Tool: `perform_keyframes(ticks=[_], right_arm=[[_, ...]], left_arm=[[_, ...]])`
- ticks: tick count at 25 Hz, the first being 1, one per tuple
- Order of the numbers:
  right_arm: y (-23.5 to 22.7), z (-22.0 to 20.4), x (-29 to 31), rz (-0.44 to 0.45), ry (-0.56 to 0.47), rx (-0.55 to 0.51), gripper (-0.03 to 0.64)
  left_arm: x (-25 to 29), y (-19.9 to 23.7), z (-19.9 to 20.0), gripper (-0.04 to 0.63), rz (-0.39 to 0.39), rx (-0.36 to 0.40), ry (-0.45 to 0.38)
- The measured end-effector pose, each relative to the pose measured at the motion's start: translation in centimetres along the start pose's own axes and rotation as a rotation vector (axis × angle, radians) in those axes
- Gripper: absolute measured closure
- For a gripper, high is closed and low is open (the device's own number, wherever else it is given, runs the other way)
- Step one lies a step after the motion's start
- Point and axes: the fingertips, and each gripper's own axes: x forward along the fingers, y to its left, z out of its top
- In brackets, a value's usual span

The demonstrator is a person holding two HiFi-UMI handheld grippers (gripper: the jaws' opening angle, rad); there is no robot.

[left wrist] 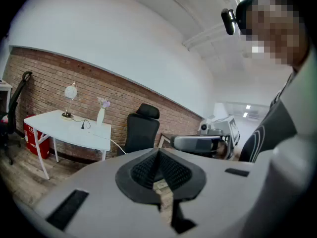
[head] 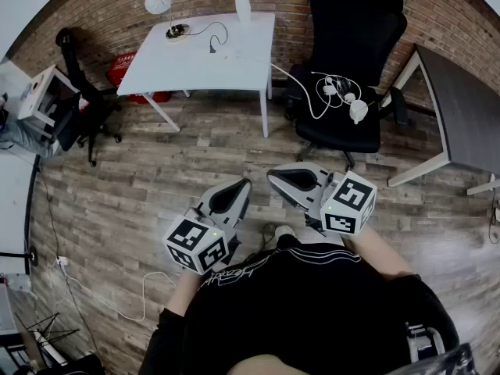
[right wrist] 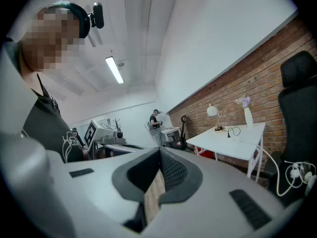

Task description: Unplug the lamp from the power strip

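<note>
A lamp [head: 158, 2] with a round white shade stands at the far left corner of the white table [head: 195, 73]. Its black cord loops to a black plug [head: 212, 49] upright at the table's middle. Whether a white power strip lies under the plug I cannot tell. A white cable [head: 293, 80] runs from the table's edge to a bundle of white plugs and cord [head: 344, 94] on a black chair's seat. My left gripper [head: 242, 184] and right gripper [head: 273, 180] are both shut and empty. They are held close to the person's body, far from the table.
A white vase [head: 243, 5] stands at the table's back edge. The black office chair [head: 351, 37] is right of the table, a dark desk [head: 461, 108] further right. A second black chair [head: 78, 92] and a red box [head: 121, 69] are at the left. A white cable [head: 117, 303] trails on the wooden floor.
</note>
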Motion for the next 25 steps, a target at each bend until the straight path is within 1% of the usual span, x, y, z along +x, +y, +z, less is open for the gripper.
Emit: perform_keyframes(ticks=[4, 7, 11, 14, 21, 25], right_arm=[[-1.2, 0.1, 0.4, 0.007, -0.009, 0.005, 0.620], [-2.4, 0.1, 0.5, 0.006, 0.004, 0.015, 0.620], [-4.5, 0.2, 0.9, 0.005, 0.036, 0.025, 0.620], [-5.9, 0.4, 0.8, 0.021, 0.026, 0.027, 0.620], [-9.3, 1.4, -0.6, 0.046, 0.010, -0.005, 0.620], [-10.6, 0.8, -1.6, 0.061, 0.019, -0.012, 0.620]], left_arm=[[0.9, 1.0, 0.4, 0.591, 0.008, -0.013, -0.001], [1.8, 1.7, 0.6, 0.591, 0.013, -0.023, 0.003], [3.5, 2.6, 0.9, 0.591, 0.021, -0.022, 0.008], [4.8, 3.1, 1.4, 0.591, 0.031, -0.018, 0.004], [8.0, 4.0, 2.7, 0.591, 0.069, -0.028, -0.024], [9.7, 3.8, 2.5, 0.591, 0.071, -0.043, -0.031]])
